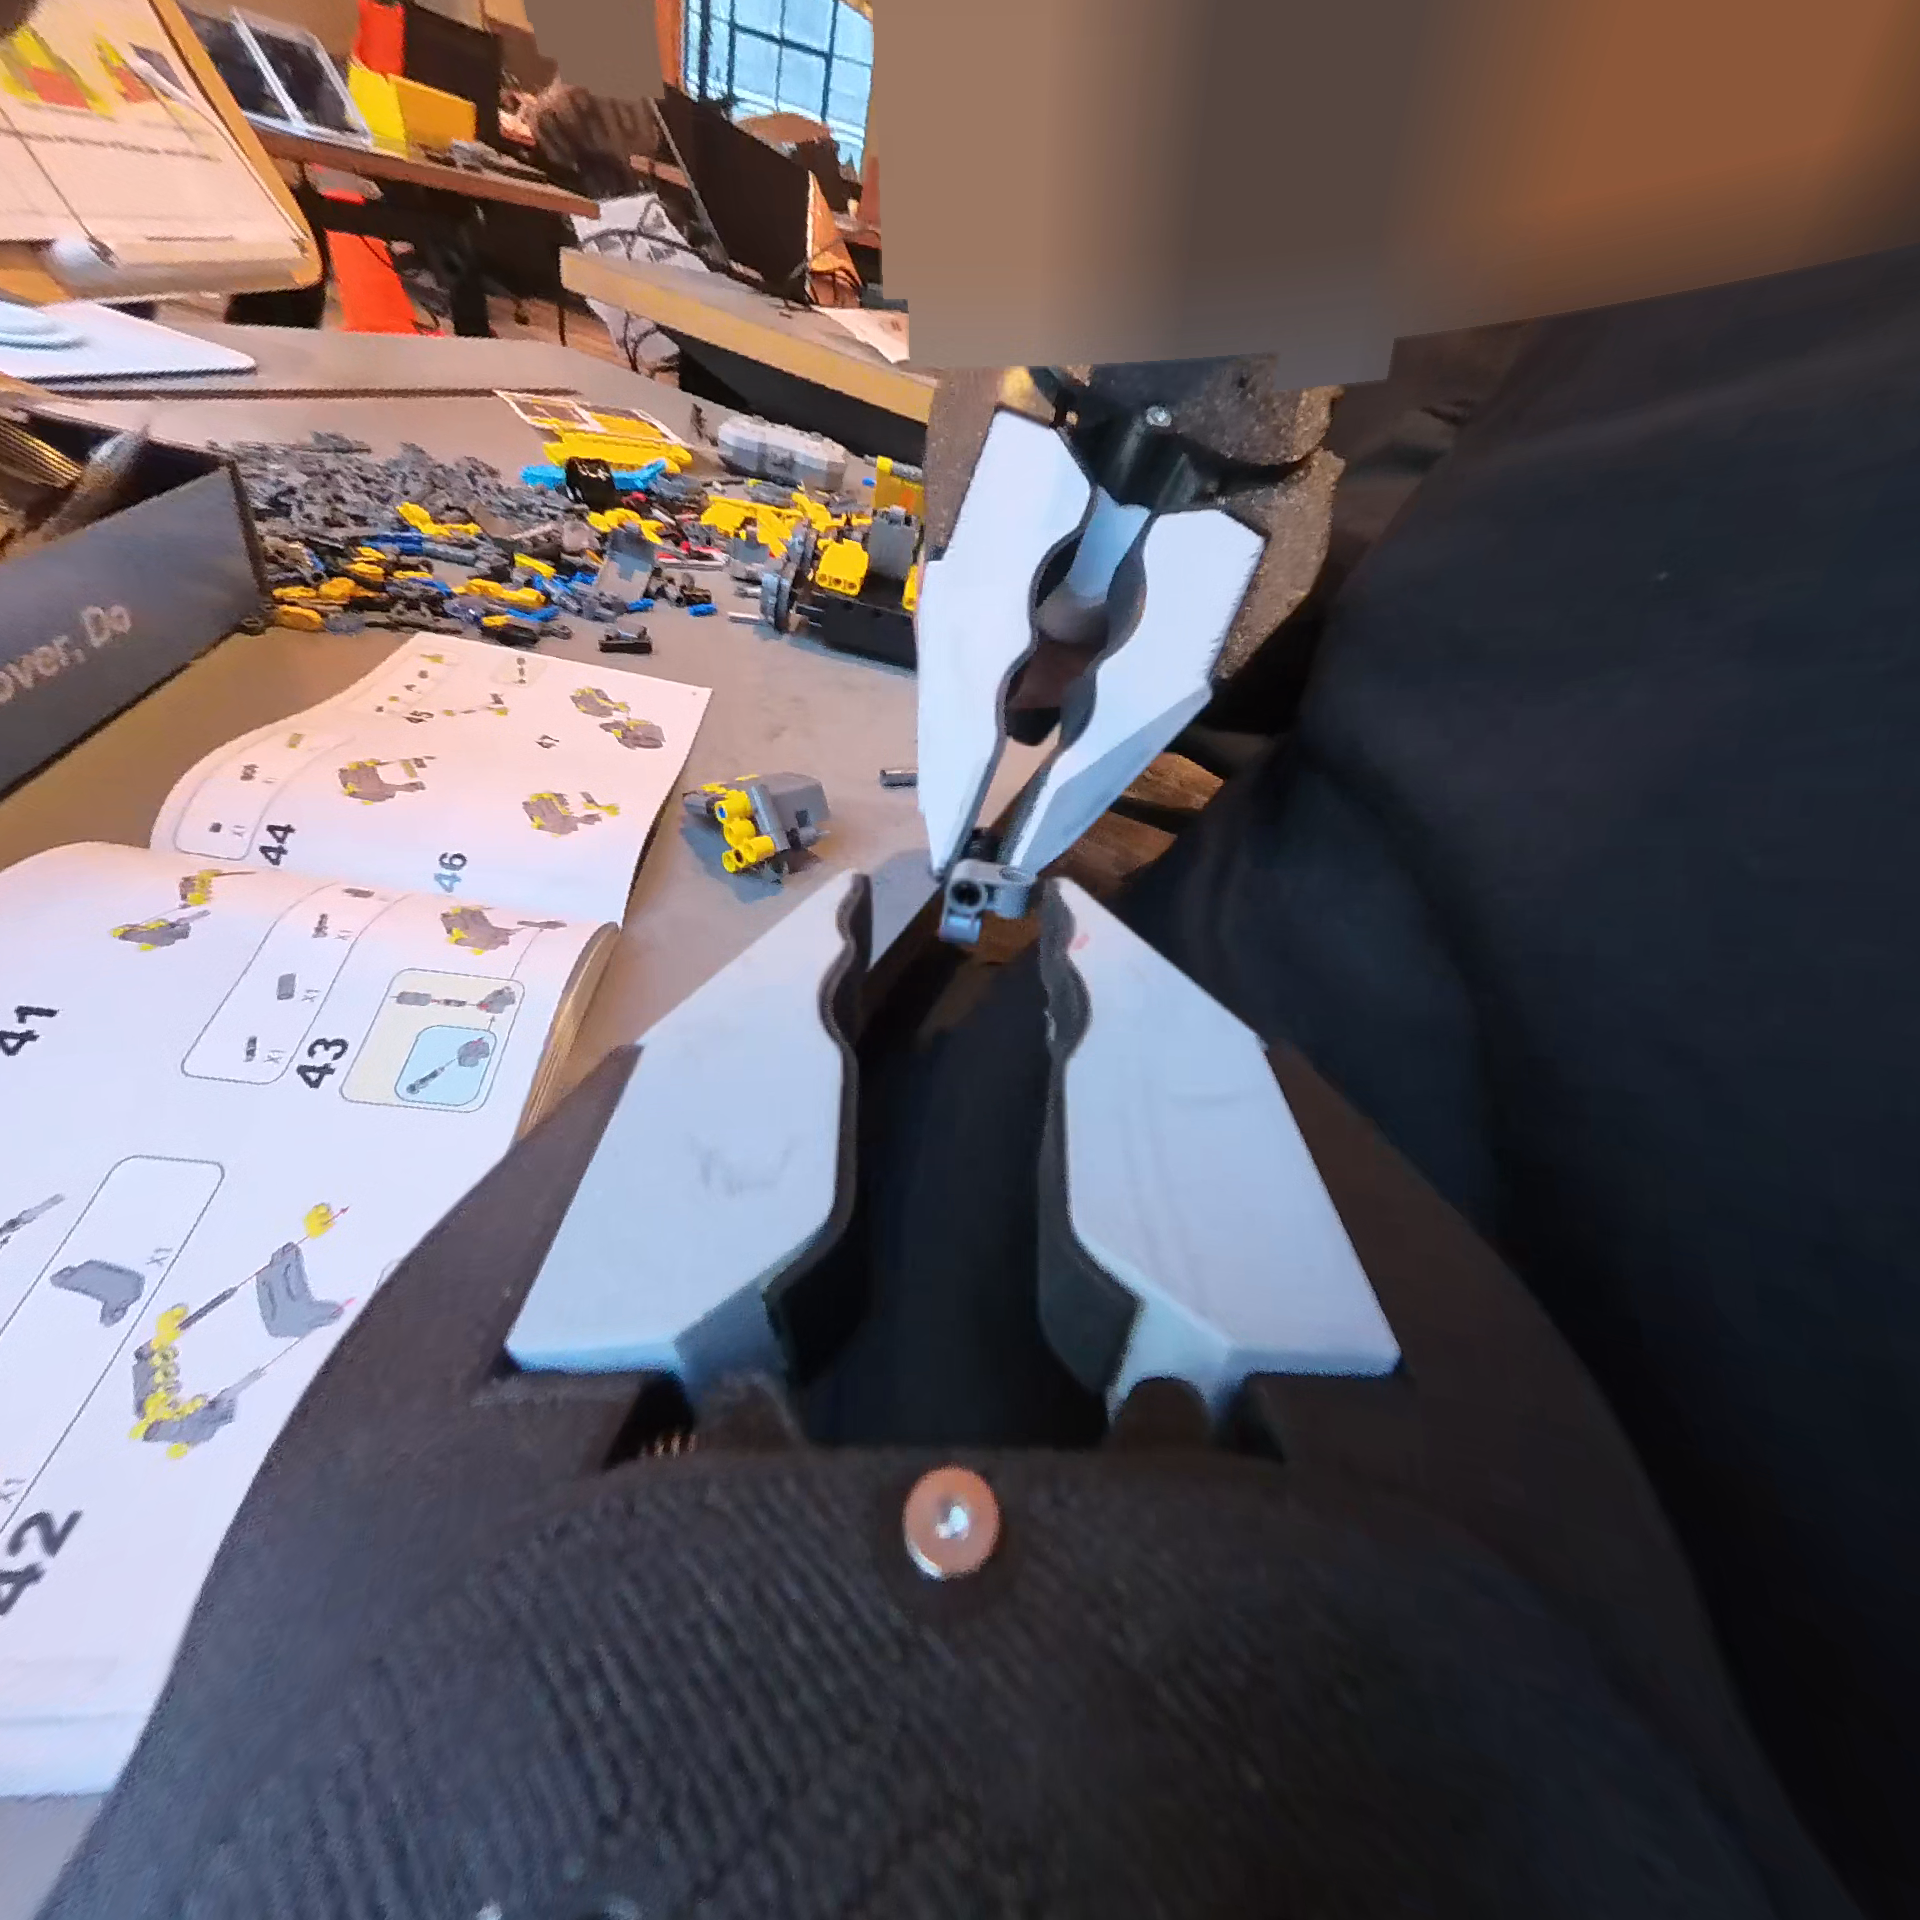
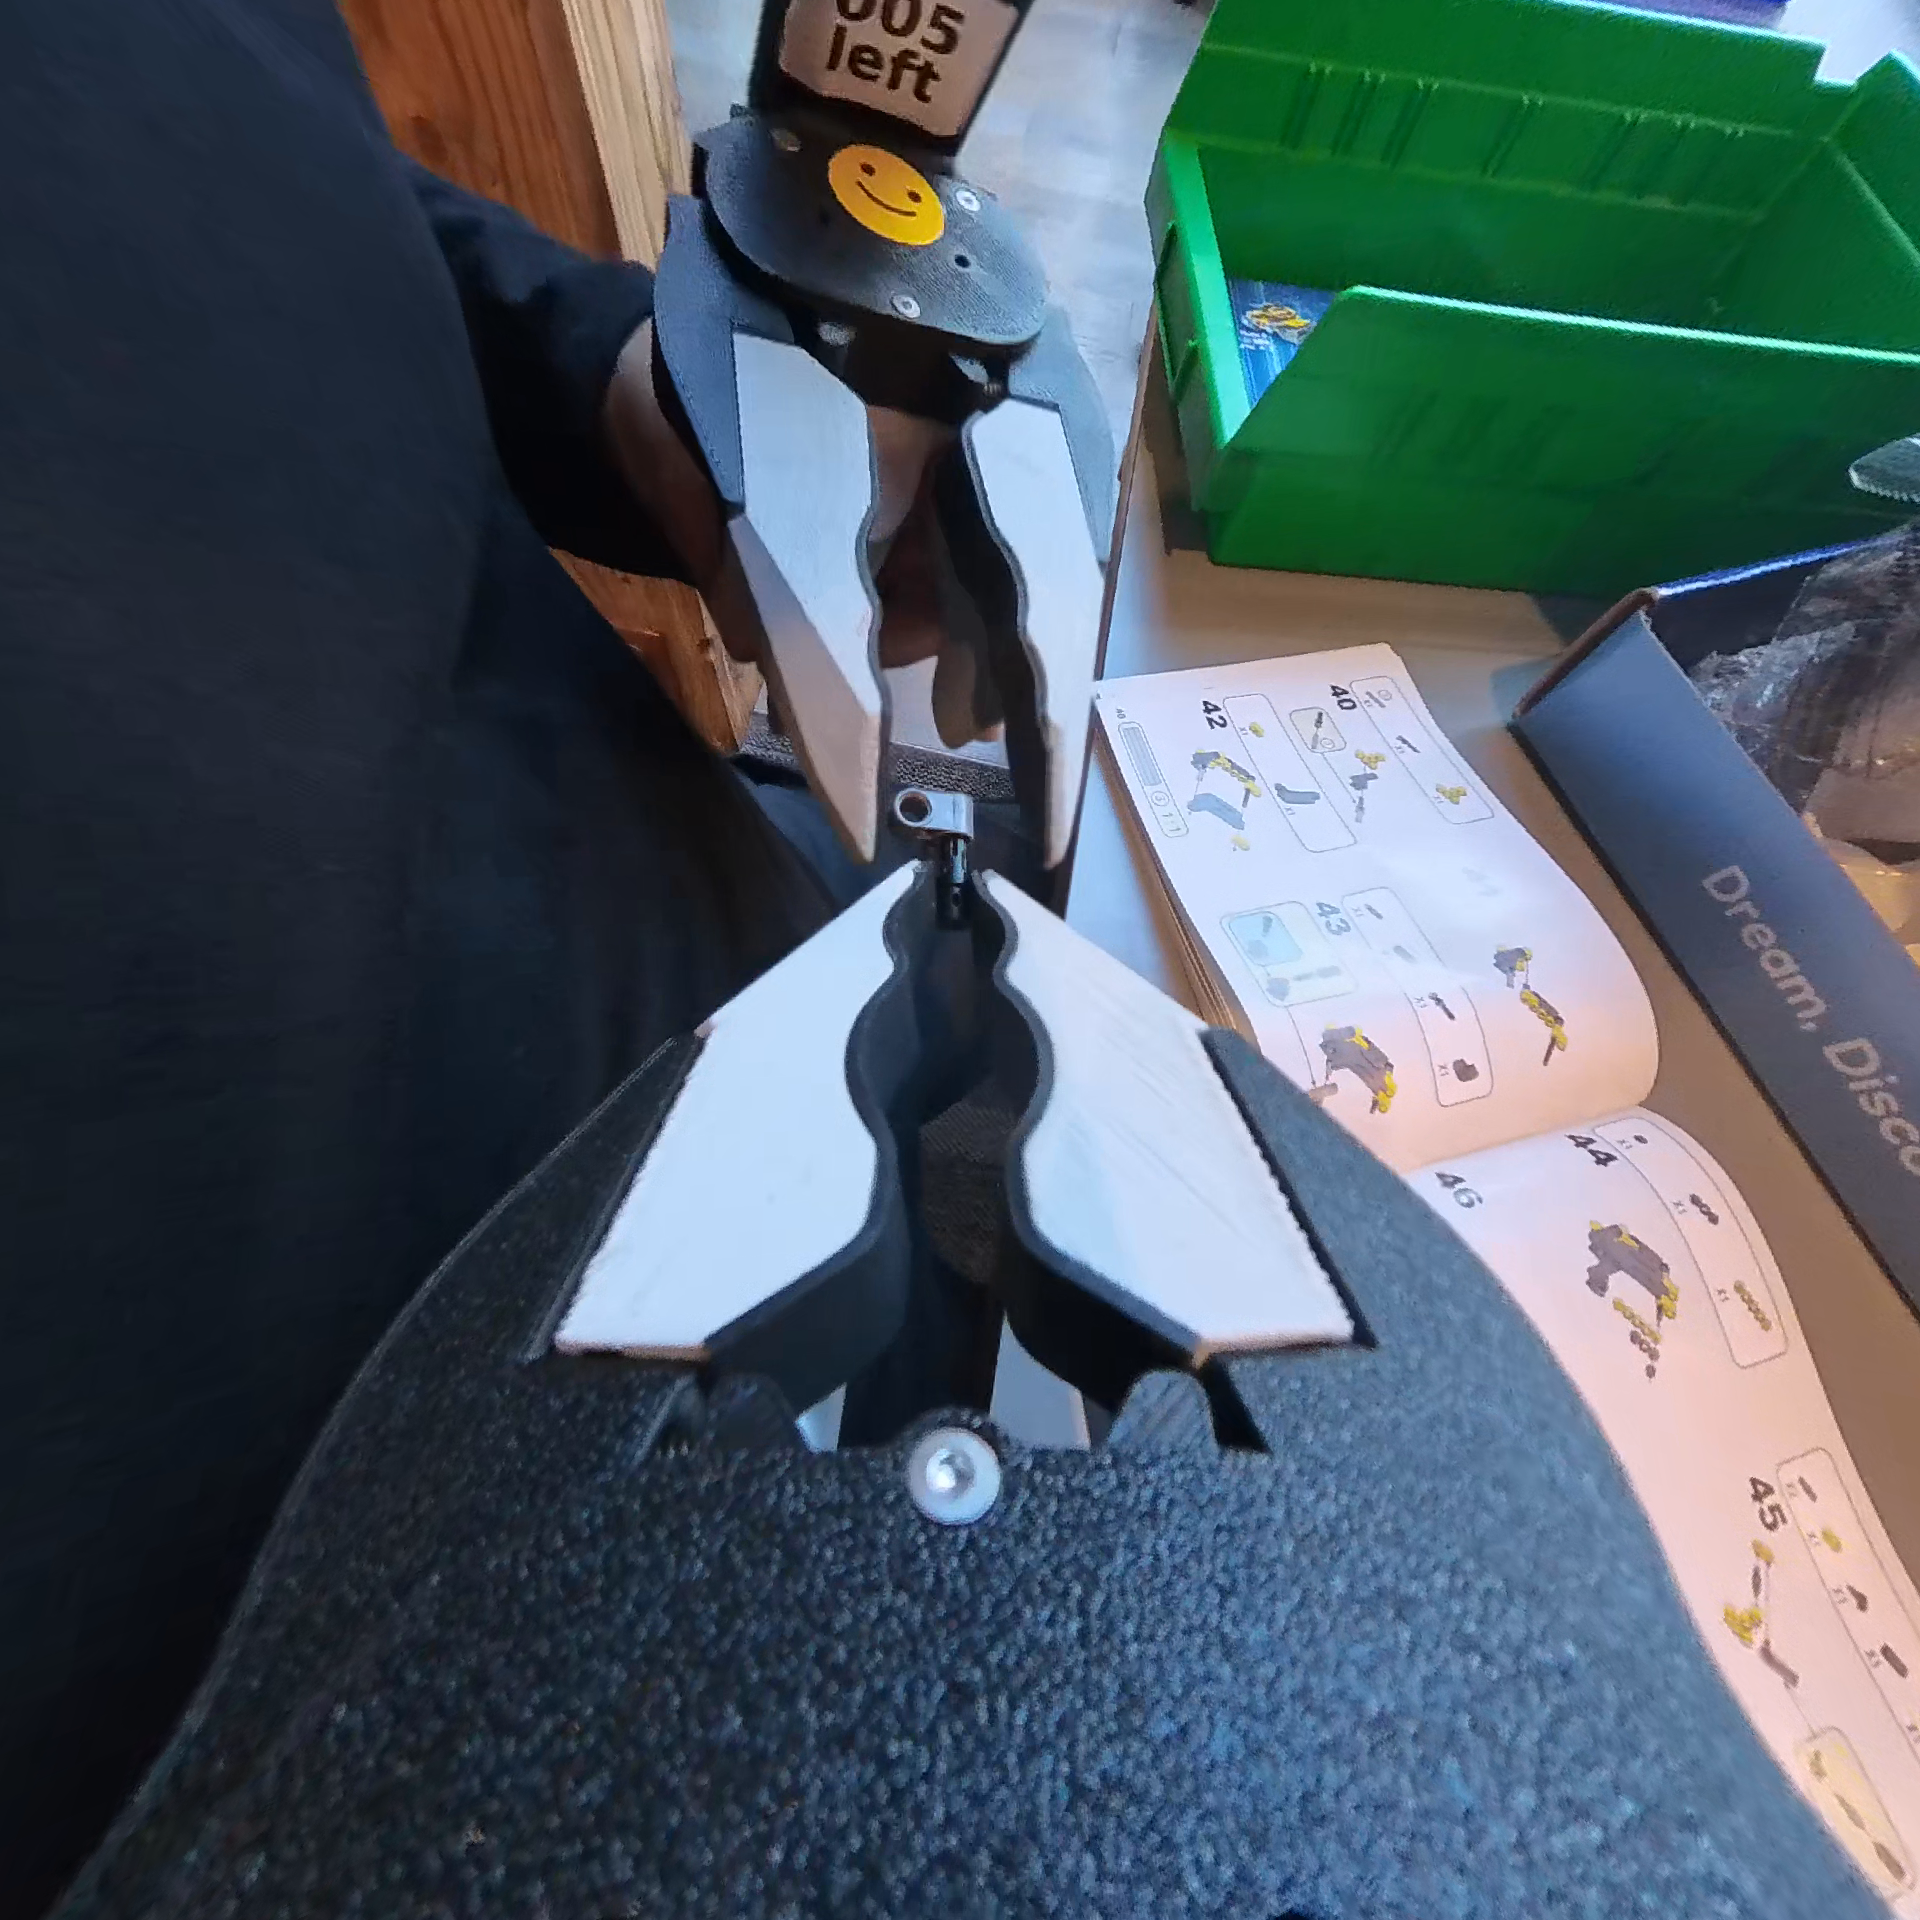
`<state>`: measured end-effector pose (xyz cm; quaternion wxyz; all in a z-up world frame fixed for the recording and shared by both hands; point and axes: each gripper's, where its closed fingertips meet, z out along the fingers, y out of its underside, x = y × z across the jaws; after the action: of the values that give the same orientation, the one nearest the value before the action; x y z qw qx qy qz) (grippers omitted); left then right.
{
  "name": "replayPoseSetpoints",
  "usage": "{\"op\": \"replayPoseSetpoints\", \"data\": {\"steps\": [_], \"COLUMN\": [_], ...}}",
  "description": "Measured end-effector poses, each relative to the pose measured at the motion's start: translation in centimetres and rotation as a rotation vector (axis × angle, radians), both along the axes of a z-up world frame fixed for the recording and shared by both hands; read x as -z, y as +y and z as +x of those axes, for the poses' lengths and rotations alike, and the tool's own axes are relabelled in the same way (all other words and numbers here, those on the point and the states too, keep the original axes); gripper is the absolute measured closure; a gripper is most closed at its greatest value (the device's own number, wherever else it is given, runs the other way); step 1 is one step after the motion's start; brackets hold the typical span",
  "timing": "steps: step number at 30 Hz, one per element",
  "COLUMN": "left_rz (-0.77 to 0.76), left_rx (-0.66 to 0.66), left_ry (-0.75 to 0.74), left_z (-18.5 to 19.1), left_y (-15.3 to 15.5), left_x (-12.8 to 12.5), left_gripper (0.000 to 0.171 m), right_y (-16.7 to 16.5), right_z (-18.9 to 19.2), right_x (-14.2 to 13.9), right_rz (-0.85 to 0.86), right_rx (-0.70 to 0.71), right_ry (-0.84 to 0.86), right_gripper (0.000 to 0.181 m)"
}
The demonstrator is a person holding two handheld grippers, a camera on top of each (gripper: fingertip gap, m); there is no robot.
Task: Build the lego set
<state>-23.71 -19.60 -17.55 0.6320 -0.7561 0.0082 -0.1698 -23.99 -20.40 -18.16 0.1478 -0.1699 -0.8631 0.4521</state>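
A small grey connector piece [image 2: 933, 810] with a round hole at one end sits on the tip of a short black pin [image 2: 949, 883], held in mid-air off the table's edge and in front of a person's dark clothing [image 2: 260, 831]. The right gripper [image 2: 948, 891] has its fingertips closed together on the black pin, the grey connector standing just beyond them. Facing it, the left gripper [image 2: 951, 831] has its fingers apart, one tip on each side of the connector; from this view it is hard to tell whether either tip touches it. In the left wrist view the same grey connector [image 1: 977, 896] hangs at the tip of the right gripper [image 1: 982, 847], just ahead of the spread fingertips of the left gripper [image 1: 956, 894].

Beside the grippers, an open instruction booklet [image 2: 1382, 935] lies on the grey table [image 1: 769, 717] (its pages show numbered building steps). A small grey-and-yellow assembly [image 1: 764, 816] rests near the booklet's far edge. Farther back, a heap of loose grey, yellow and blue building pieces [image 1: 499, 561] spreads over the table. A dark box [image 2: 1714, 904] lies beside the booklet, and green plastic bins [image 2: 1558, 343] stand beyond it.
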Motion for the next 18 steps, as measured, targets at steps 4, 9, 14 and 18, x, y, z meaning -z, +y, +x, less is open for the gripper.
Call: {"op": "replayPoseSetpoints", "data": {"steps": [4, 9, 14, 18], "left_rz": [-0.002, 0.011, 0.038, 0.063], "left_rx": [0.020, 0.009, 0.004, 0.014], "left_ry": [0.032, 0.049, 0.071, 0.027], "left_z": [0.7, 0.8, 0.8, 1.8], "left_y": [0.3, 0.3, 0.1, -0.3], "left_x": [0.1, 0.1, -0.1, -0.7], "left_gripper": [0.150, 0.152, 0.153, 0.156], "right_y": [-0.3, -0.3, -0.4, -0.7], "right_z": [-0.1, 0.1, 0.2, 1.3], "right_x": [0.3, 0.2, -0.1, -0.7], "right_rz": [0.026, 0.016, -0.007, -0.046], "right_rx": [-0.009, -0.010, -0.010, -0.026], "right_ry": [0.008, 0.002, 0.002, 0.009], "right_gripper": [0.176, 0.176, 0.176, 0.177]}}
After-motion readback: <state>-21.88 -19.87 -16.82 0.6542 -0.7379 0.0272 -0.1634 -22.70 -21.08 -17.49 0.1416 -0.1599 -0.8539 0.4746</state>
